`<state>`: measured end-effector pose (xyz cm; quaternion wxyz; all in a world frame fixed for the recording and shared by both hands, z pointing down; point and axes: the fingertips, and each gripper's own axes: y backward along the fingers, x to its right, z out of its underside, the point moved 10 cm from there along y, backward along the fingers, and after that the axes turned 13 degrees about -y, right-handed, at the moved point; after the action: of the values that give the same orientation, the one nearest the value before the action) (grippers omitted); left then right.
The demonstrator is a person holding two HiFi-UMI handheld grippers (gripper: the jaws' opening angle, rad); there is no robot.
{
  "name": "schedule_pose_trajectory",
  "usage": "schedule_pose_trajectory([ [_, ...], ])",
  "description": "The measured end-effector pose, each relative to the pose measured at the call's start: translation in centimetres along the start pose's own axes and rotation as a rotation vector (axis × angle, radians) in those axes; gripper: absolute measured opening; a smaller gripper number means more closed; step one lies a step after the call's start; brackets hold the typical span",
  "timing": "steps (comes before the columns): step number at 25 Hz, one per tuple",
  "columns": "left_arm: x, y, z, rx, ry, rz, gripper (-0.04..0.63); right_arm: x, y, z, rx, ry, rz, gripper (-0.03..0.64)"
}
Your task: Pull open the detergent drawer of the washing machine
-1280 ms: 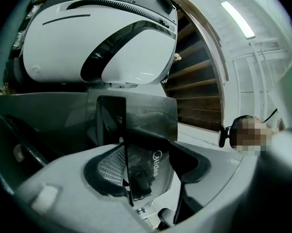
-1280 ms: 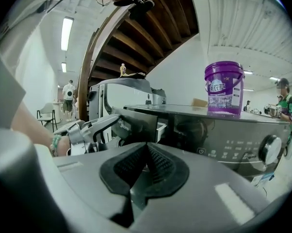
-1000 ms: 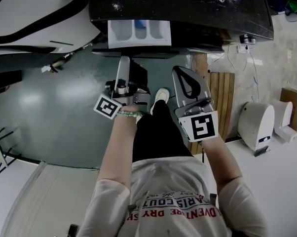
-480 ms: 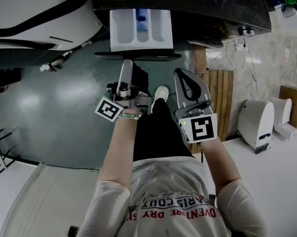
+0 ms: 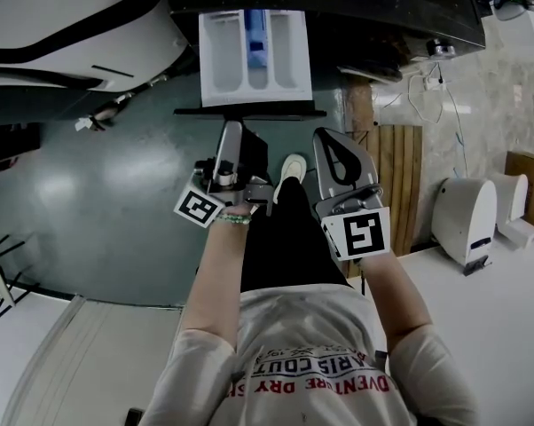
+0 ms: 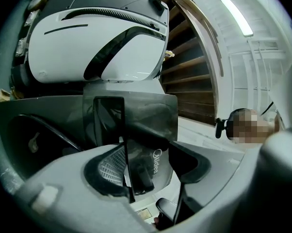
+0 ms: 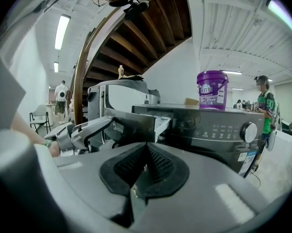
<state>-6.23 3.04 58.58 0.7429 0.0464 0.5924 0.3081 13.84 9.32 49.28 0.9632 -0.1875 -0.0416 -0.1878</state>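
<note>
The dark washing machine (image 5: 382, 16) stands at the top of the head view. Its detergent drawer (image 5: 254, 56) is pulled well out, showing white compartments and a blue insert. My left gripper (image 5: 230, 130) grips the drawer's dark front panel (image 5: 249, 112) from below. In the left gripper view that panel (image 6: 151, 120), with its logo, sits between the jaws of my left gripper (image 6: 146, 164). My right gripper (image 5: 333, 140) hangs beside it, shut with nothing held, its ribbed pads (image 7: 155, 164) meeting. The right gripper view shows the drawer (image 7: 136, 123) sticking out of the machine (image 7: 209, 130).
A white, rounded machine (image 5: 63, 16) stands left of the washer. A purple bucket (image 7: 212, 89) sits on the washer's top. A wooden slatted panel (image 5: 400, 176) and a white appliance (image 5: 467, 220) are at the right. My shoe (image 5: 289, 169) is on the dark floor below the drawer.
The drawer has slid further out of the machine, towards me, with my left gripper drawing back on its front panel. My right gripper stayed shut and shifted only slightly.
</note>
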Motion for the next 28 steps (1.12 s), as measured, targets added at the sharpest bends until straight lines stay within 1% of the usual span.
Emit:
schedule_pose_trajectory([
  [4, 0.0, -0.1, -0.1, -0.02, -0.003, -0.004, 0.271, -0.7, 0.2, -0.6, 0.044, -0.047, -0.008, 0.002],
  [8, 0.1, 0.0, -0.4, -0.071, -0.026, -0.03, 0.291, -0.8, 1.1, 0.1, 0.025, -0.012, -0.021, 0.002],
  [10, 0.3, 0.2, -0.6, -0.079, -0.032, -0.043, 0.318, -1.1, 1.3, 0.0, 0.026, -0.028, -0.023, 0.002],
  [12, 0.6, 0.4, -0.5, -0.091, -0.033, -0.055, 0.359, -1.5, 1.4, -0.3, 0.03, -0.044, -0.026, 0.002],
  [13, 0.7, 0.7, -0.3, -0.107, -0.031, -0.061, 0.389, -1.7, 1.4, -0.4, 0.031, -0.048, -0.028, 0.002],
  [15, 1.2, 1.5, 0.2, -0.137, -0.02, -0.084, 0.425, -2.1, 1.7, -0.7, 0.034, -0.052, -0.034, 0.002],
  [17, 2.1, 2.2, 0.2, -0.143, -0.027, -0.099, 0.425, -2.7, 2.1, -1.3, 0.045, -0.063, -0.044, 0.002],
  [20, 3.6, 2.8, -0.4, -0.16, -0.081, -0.108, 0.415, -3.3, 2.7, -2.0, 0.051, -0.065, -0.055, 0.002],
  [21, 4.1, 3.0, -0.7, -0.176, -0.111, -0.112, 0.388, -3.3, 2.9, -2.2, 0.051, -0.063, -0.055, 0.002],
  [22, 4.5, 3.0, -1.1, -0.199, -0.153, -0.116, 0.33, -3.4, 3.1, -2.4, 0.052, -0.062, -0.053, 0.002],
  [24, 5.7, 2.9, -2.1, -0.252, -0.253, -0.131, 0.188, -3.6, 3.5, -2.9, 0.061, -0.062, -0.049, 0.002],
  [25, 6.3, 2.8, -2.5, -0.275, -0.293, -0.139, 0.131, -3.8, 3.7, -3.2, 0.067, -0.061, -0.048, 0.002],
  [27, 7.7, 2.5, -3.2, -0.308, -0.356, -0.143, 0.022, -4.2, 4.2, -3.9, 0.077, -0.055, -0.044, 0.002],
  [28, 8.5, 2.3, -3.6, -0.322, -0.382, -0.136, -0.009, -4.3, 4.4, -4.3, 0.082, -0.052, -0.043, 0.002],
])
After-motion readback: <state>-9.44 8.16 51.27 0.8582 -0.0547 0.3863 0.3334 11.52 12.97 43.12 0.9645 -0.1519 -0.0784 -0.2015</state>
